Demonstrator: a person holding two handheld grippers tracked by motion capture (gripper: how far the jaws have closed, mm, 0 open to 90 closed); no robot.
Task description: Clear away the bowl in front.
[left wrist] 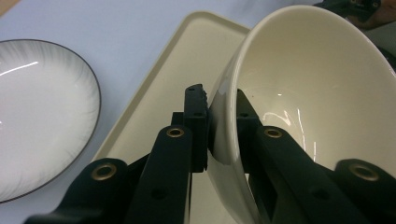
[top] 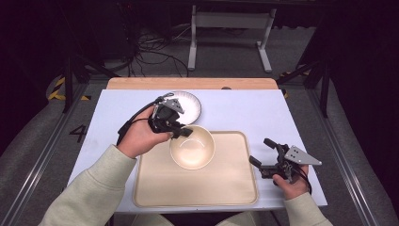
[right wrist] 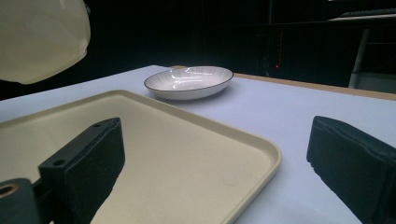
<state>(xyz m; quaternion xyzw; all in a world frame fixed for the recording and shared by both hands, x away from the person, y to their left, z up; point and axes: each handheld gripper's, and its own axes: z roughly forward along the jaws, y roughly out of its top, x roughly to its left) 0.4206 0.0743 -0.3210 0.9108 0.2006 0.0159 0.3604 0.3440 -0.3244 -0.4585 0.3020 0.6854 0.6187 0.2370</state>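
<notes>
in the high view we see our left gripper (top: 181,132) just left of the frame's centre, clamped on the near-left rim of a cream bowl (top: 193,147). the bowl sits over the upper middle of a beige tray (top: 235,188), which fills the lower centre of the frame on a white table (top: 244,108). in the left gripper view the two black jaws pinch the bowl's wall (left wrist: 299,84), one pad outside and one inside, and the bowl looks tilted toward the right of that frame (we cannot tell there whether its base touches the tray). in the right gripper view the bowl (right wrist: 42,37) hangs in the upper left corner, clear above the tray (right wrist: 187,154), so it is lifted.

our right gripper (top: 265,154) is at the lower right of the high view, just off the tray's right edge, with its jaws spread wide and nothing between them; its own view shows the same broad gap.

a white plate with a dark rim (top: 190,104) lies above and slightly left of the bowl in the high view, on the table beyond the tray's upper left corner.
</notes>
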